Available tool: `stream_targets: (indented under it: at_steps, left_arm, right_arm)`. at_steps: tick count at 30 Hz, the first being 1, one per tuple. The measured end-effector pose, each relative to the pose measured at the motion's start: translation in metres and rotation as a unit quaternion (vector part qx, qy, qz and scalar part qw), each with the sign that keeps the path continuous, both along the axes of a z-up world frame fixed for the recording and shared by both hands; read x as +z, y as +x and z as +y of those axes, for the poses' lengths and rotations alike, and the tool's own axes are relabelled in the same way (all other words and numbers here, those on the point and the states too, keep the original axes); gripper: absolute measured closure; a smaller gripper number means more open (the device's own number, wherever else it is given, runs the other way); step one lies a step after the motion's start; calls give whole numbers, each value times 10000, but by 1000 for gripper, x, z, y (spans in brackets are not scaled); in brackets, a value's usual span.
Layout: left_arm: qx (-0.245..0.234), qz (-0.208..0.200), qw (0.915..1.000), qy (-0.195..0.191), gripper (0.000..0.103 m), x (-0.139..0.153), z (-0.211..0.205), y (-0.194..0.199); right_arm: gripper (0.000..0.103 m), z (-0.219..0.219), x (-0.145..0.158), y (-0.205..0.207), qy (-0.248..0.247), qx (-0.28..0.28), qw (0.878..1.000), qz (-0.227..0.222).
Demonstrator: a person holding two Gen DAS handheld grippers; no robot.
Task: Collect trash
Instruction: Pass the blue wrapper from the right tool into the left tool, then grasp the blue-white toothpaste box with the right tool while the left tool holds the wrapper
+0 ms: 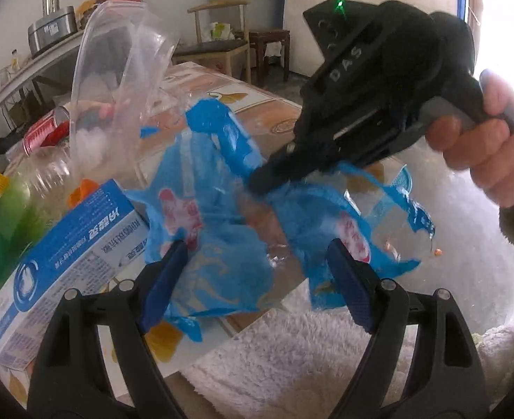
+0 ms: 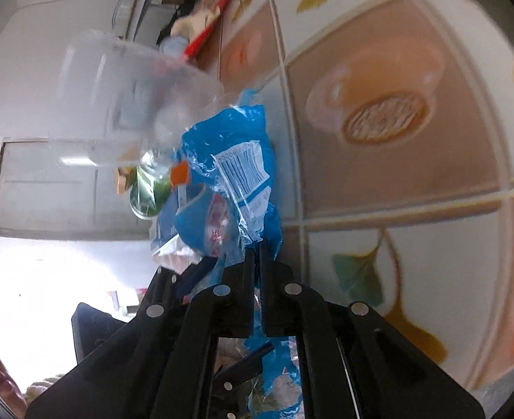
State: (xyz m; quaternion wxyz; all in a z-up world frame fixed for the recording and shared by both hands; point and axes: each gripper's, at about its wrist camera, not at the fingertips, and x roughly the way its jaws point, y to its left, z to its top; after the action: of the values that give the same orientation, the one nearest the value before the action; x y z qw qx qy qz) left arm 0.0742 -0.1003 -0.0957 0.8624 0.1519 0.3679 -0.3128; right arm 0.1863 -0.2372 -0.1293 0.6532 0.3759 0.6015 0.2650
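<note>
A crumpled blue plastic wrapper [image 1: 222,230] with pink print hangs over the table edge. My right gripper [image 1: 257,185] comes in from the upper right, held by a hand [image 1: 484,153], and is shut on the wrapper's upper fold. In the right wrist view its fingers [image 2: 255,248] pinch the wrapper [image 2: 243,174] just below a barcode. My left gripper [image 1: 257,248] is open. Its blue pads [image 1: 168,279] stand wide on either side of the wrapper's lower part, and I see no squeeze on it. Part of the left gripper [image 2: 173,289] shows beside the right one.
A clear plastic tub [image 1: 117,63] stands behind the wrapper. At the left are a blue-and-white box [image 1: 58,262], a green bottle [image 1: 9,216] with an orange cap and a red can [image 1: 44,132]. The table [image 1: 257,104] has a patterned cloth. A fluffy white towel [image 1: 292,349] lies below.
</note>
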Motion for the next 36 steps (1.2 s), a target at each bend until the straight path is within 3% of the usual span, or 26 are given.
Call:
stream_targets:
  at_steps: [9, 17, 20, 23, 27, 31, 33, 36]
  left_arm:
    - [-108, -79, 9999, -107, 27, -2, 1, 4]
    - [-162, -36, 9991, -379, 59, 1, 8, 9]
    - [-184, -24, 9990, -410, 68, 3, 9, 10]
    - [-156, -34, 9991, -393, 78, 5, 9, 8]
    - [-24, 79, 9987, -502, 87, 4, 11, 11]
    - [79, 298, 9969, -729, 92, 5, 24, 14]
    - [113, 423, 9956, -824, 93, 7, 31, 14]
    - [119, 499, 9942, -941, 93, 10, 43, 9]
  right_arm:
    - [100, 35, -10, -5, 335, 792, 9956, 360]
    - [99, 53, 0, -1, 118, 1267, 9912, 357]
    - [93, 53, 11, -2, 108, 1389, 9898, 282]
    - [81, 48, 21, -5, 139, 1355, 9905, 191]
    - [62, 42, 50, -14, -174, 1360, 9903, -240]
    - [59, 38, 92, -23, -493, 1354, 9856, -884]
    - [57, 40, 113, -26, -639, 1384, 9798, -1295]
    - [52, 57, 145, -34, -1005, 1604, 9599, -2068]
